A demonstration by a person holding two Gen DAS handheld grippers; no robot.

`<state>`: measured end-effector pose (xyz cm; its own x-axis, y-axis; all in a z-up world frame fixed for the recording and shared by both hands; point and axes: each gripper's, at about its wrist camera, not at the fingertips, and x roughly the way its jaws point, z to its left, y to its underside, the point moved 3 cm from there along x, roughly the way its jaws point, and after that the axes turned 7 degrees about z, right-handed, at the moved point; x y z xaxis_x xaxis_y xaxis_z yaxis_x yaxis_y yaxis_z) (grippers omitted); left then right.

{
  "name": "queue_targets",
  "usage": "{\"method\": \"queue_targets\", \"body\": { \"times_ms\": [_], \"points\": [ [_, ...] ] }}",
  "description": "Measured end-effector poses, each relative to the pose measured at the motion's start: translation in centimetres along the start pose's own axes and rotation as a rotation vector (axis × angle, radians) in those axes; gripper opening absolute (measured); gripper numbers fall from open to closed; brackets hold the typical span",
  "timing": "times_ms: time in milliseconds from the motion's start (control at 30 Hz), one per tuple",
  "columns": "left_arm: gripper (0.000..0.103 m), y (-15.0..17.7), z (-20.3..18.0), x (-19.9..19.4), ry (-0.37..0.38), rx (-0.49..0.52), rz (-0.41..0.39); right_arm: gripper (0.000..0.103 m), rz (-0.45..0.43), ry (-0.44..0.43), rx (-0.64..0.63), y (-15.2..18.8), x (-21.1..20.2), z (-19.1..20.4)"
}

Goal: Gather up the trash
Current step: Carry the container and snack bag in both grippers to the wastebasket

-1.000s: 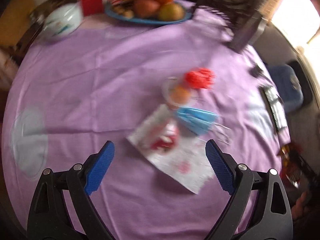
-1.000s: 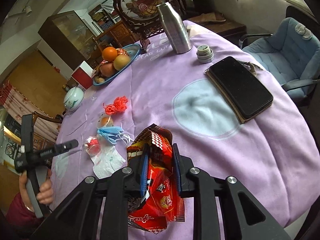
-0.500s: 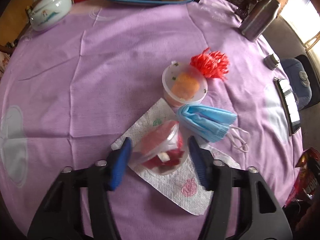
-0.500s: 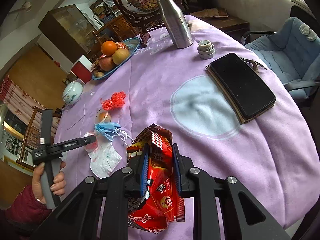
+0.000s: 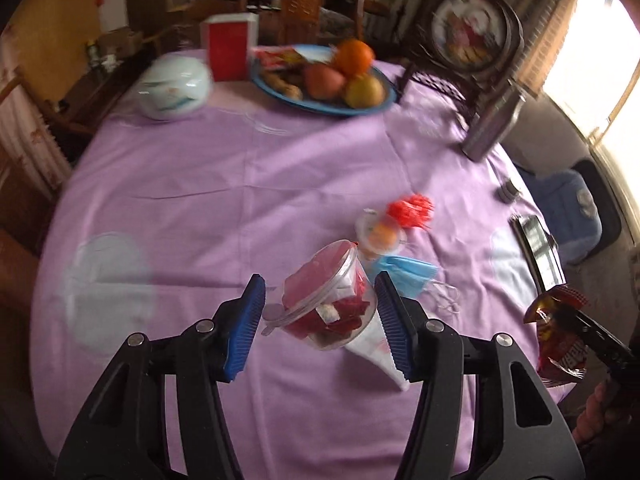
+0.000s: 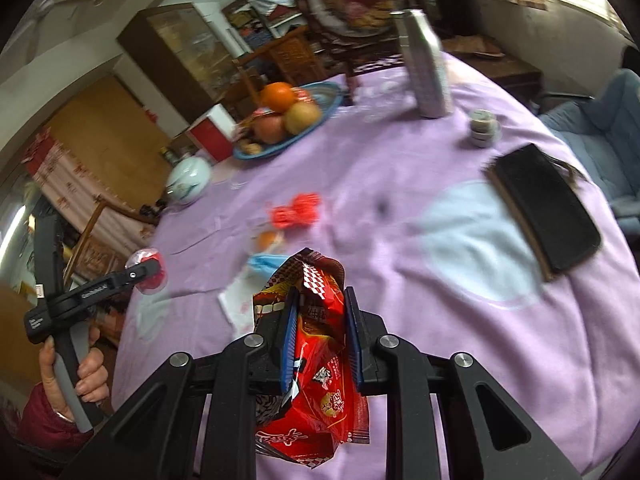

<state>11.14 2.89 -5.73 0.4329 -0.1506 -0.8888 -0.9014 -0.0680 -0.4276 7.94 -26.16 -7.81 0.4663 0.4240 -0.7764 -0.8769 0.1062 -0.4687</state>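
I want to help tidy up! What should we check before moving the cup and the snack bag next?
1. Left gripper: jaws have just been closing, plastic cup between them, lifted: ok.
2. Cup level: not ok, tilted.
3. Right gripper shut on snack bag: ok.
4. Table cleared: not ok; blue mask and red netting lie there.
5. Bin within reach: cannot tell, none in view.

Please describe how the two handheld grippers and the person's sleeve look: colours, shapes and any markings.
Both the left gripper and right gripper have black triangular cut-out arms with silver rivets and ribbed blue pads. The left one has small white lettering and a grey handle. The sleeve is dark red.
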Motion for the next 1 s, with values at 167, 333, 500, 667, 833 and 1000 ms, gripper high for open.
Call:
{"method": "queue_targets", "body": {
  "times_ms": [167, 333, 500, 667, 833, 1000],
  "points": [
    [0.056, 2.3, 5.4, -3.2, -0.030, -0.104, -0.028, 0.023, 0.015, -0.043, -0.060, 0.1, 1.2, 4.3],
    [0.056, 5.2, 11.0, -5.9, -0.064, -0.174, -0.042, 0.023, 0.018, -0.075, -0.088, 1.1, 2.1, 8.8],
    [0.056, 7.8, 15.9, -8.1, -0.070, -0.222, -0.058, 0.023, 0.011, -0.071, -0.117, 2.4, 2.3, 12.4],
    [0.056, 9.6, 18.9, -9.6, -0.074, -0.265, -0.070, 0.023, 0.022, -0.086, -0.121, 3.5, 2.8, 14.9],
    [0.056, 12.2, 21.6, -12.0, -0.127, -0.386, -0.131, 0.023, 0.077, -0.141, -0.223, 3.1, 4.4, 17.7],
    [0.056, 15.9, 24.0, -14.7, -0.193, -0.554, -0.177, 0.023, 0.127, -0.211, -0.354, 0.9, 5.9, 21.5]
  ]
}}
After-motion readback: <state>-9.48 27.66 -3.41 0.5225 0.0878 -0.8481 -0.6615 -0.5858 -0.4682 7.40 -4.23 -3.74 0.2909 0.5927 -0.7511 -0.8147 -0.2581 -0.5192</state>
